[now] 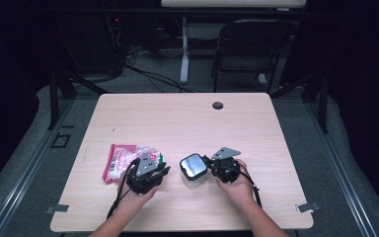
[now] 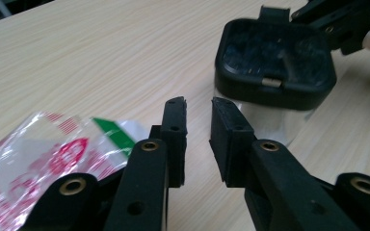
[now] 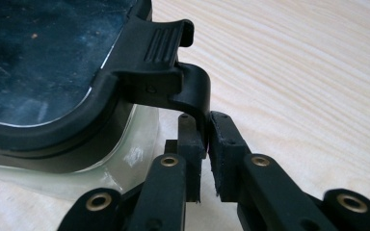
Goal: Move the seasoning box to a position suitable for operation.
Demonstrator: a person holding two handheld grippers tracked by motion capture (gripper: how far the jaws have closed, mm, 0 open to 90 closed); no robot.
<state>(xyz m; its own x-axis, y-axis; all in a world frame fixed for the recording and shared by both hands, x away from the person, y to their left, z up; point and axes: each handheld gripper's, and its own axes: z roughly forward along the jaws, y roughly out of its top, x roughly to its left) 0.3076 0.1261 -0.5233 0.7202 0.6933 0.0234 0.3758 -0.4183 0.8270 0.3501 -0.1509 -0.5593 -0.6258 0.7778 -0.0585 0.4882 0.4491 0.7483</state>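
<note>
We've got a red-and-white plastic packet (image 1: 123, 160) lying at the table (image 1: 177, 123)'s left, just beside the left gripper (image 1: 163, 172); a floor cable and a chair sit beyond the far edge. Both forearms come in from below, hands low over the wood. Our left gripper's jaws stand a little apart, nothing between them, aimed at the container (image 1: 194, 171). Our right gripper (image 3: 206, 139) pinches the black latch (image 3: 192, 91) on the container's dark lid (image 2: 274, 60), front centre of the table.
</note>
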